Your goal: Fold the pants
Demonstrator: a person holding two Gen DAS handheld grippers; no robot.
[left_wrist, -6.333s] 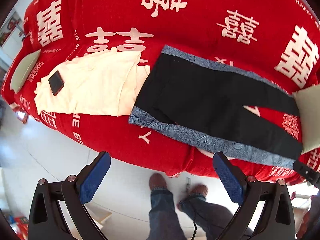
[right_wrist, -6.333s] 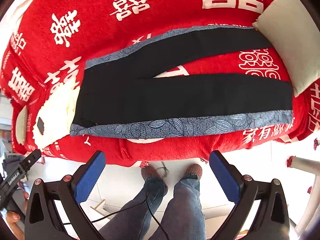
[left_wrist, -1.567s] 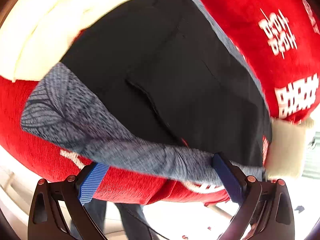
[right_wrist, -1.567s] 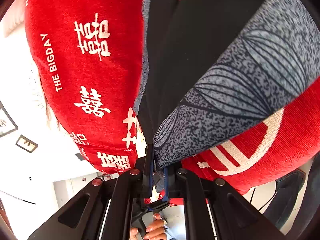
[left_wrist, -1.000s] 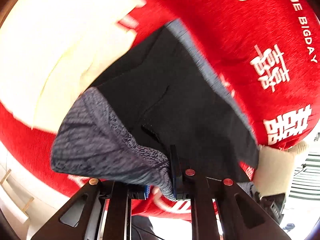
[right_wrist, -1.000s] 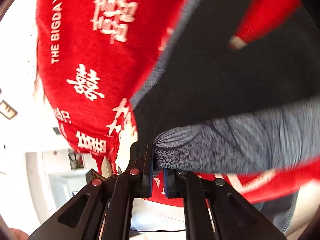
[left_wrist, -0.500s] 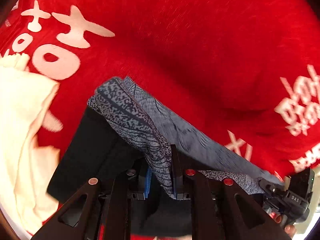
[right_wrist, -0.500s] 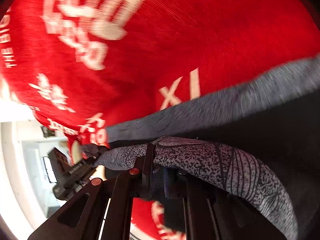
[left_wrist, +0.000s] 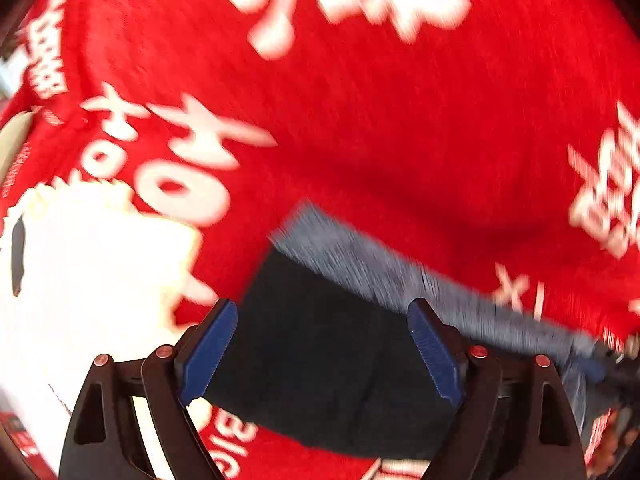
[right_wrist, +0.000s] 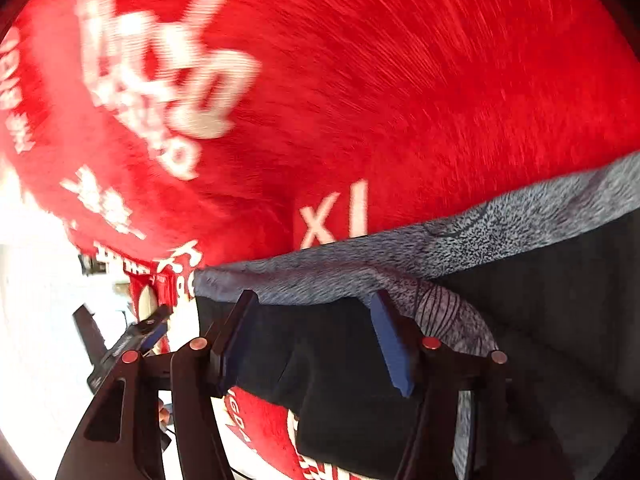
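Leftmost in the left wrist view, a cream cloth (left_wrist: 92,280) was seen lying on the red blanket (left_wrist: 400,120), with a small dark object (left_wrist: 17,256) resting on it near the frame edge; what that object was could not be made out through the blur. Just beside the cloth, the pants (left_wrist: 320,352) were laid on the blanket, black with a grey patterned band (left_wrist: 400,276) running along their far edge. The left gripper (left_wrist: 324,352) was held over the black fabric with its blue pads (left_wrist: 208,348) spread wide apart, and nothing was pinched between them. Whether the pads touched the cloth could not be told. At the far right edge of that view, part of a dark tool was glimpsed, too blurred to be identified with certainty.

Similarly, in the right wrist view, the left gripper (right_wrist: 120,344) was seen small at the left, off the near edge of the blanket (right_wrist: 400,80). To its right, the pants (right_wrist: 540,320) were spread with the grey band (right_wrist: 440,248) along the far edge and a folded-over patterned flap (right_wrist: 444,316) lying on the black fabric. The right gripper (right_wrist: 316,340) was held above the pants with its pads (right_wrist: 390,344) parted, and no fabric was gripped.
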